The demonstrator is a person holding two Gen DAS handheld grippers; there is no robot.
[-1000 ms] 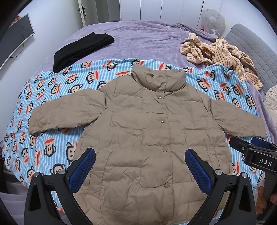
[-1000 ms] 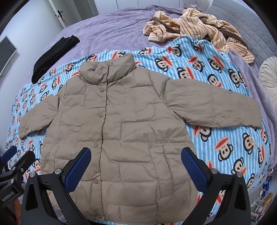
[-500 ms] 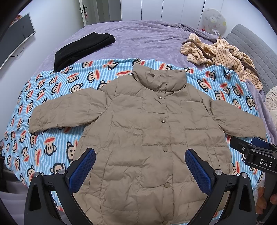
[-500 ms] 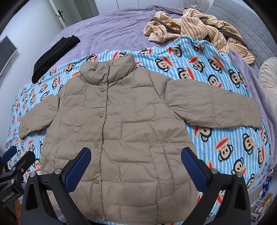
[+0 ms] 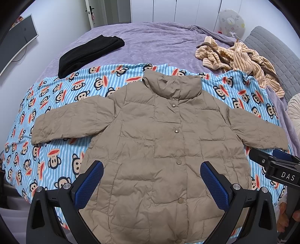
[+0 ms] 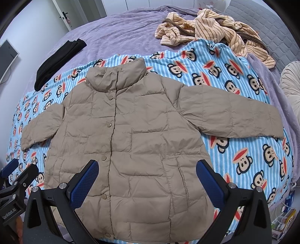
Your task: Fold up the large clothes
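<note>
Tan puffer jacket flat, snapped, sleeves out — left gripper & right gripper both spread wide

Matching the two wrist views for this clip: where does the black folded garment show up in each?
Left wrist: black folded garment lies upper left on the purple bedspread, beyond the monkey-print blanket's far edge.
Right wrist: black folded garment sits at the far left, smaller, above the blanket's left corner.
Shared landmark: the tan puffer jacket's collar.

Home bedroom: bed with purple cover, padded headboard, wardrobe doors, wall screen.
</note>
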